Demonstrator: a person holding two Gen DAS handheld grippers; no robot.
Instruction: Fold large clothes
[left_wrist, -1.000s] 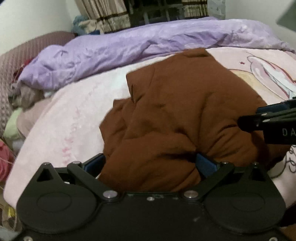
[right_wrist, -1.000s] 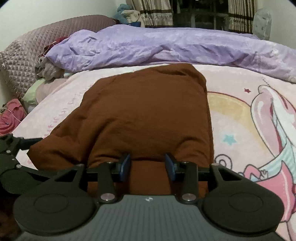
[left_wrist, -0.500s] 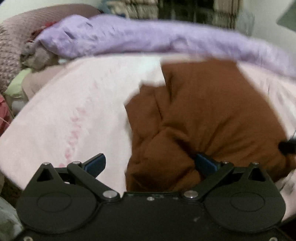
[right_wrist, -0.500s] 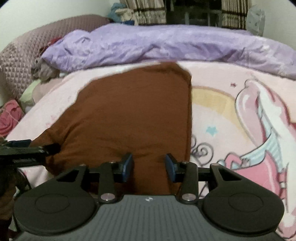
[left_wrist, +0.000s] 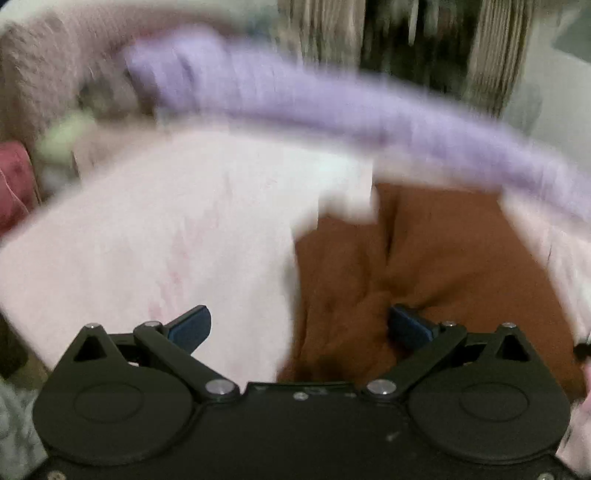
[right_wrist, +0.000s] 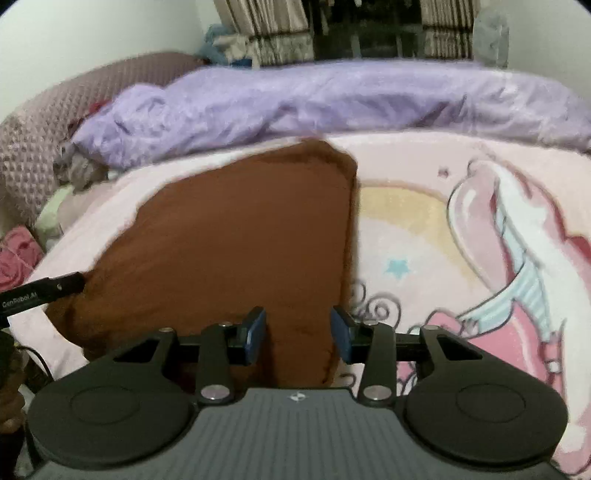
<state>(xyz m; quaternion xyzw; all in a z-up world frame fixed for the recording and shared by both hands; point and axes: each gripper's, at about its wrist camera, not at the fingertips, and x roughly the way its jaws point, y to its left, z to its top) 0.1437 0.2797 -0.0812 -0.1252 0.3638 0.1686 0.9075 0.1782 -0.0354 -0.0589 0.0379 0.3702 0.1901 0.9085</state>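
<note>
The left gripper (left_wrist: 299, 326), wide open and empty, had swung left off the brown garment (right_wrist: 236, 236); the right gripper (right_wrist: 297, 334) stayed half-open, unclamped, suggesting release.

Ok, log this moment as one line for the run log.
step: fold | brown garment folded on pink blanket | left tool open, view blurred | right tool open over near edge

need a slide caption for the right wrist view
Right tool open over the near edge of a folded brown garment on a pink cartoon-print blanket.
</note>
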